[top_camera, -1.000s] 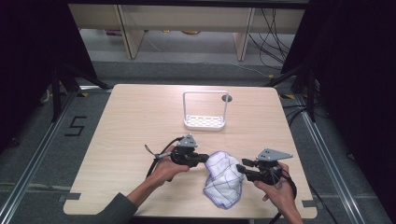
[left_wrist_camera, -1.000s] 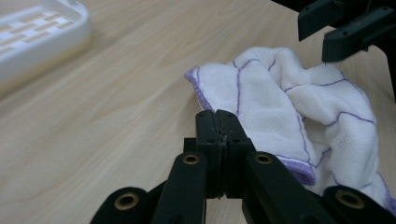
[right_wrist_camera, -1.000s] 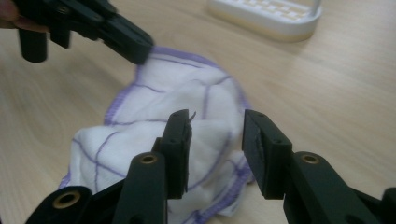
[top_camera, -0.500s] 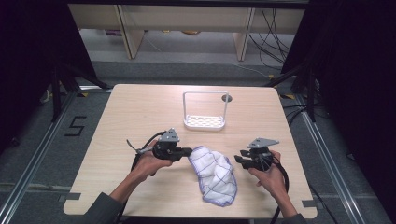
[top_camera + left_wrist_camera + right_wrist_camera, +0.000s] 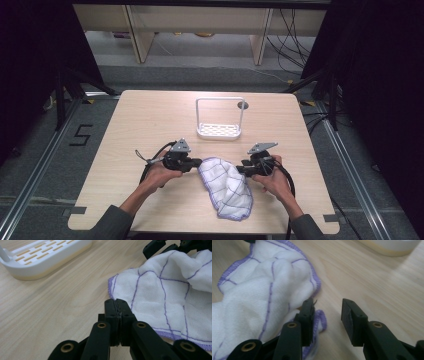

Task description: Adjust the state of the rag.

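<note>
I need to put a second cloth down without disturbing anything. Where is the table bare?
Bare: the left side, and the far strip behind the white rack. Crowded: the near middle, where the cloth lies between the left gripper and right gripper.

The high view looks forward and down from above the near edge of the table (image 5: 150,115), taking in its whole top and the floor beyond. The left gripper view sits low and close behind the left gripper (image 5: 118,308), facing the cloth (image 5: 162,297) and rack (image 5: 45,257). The right gripper view sits equally low behind the right gripper (image 5: 328,308), facing left. All three views share the cloth.
</note>
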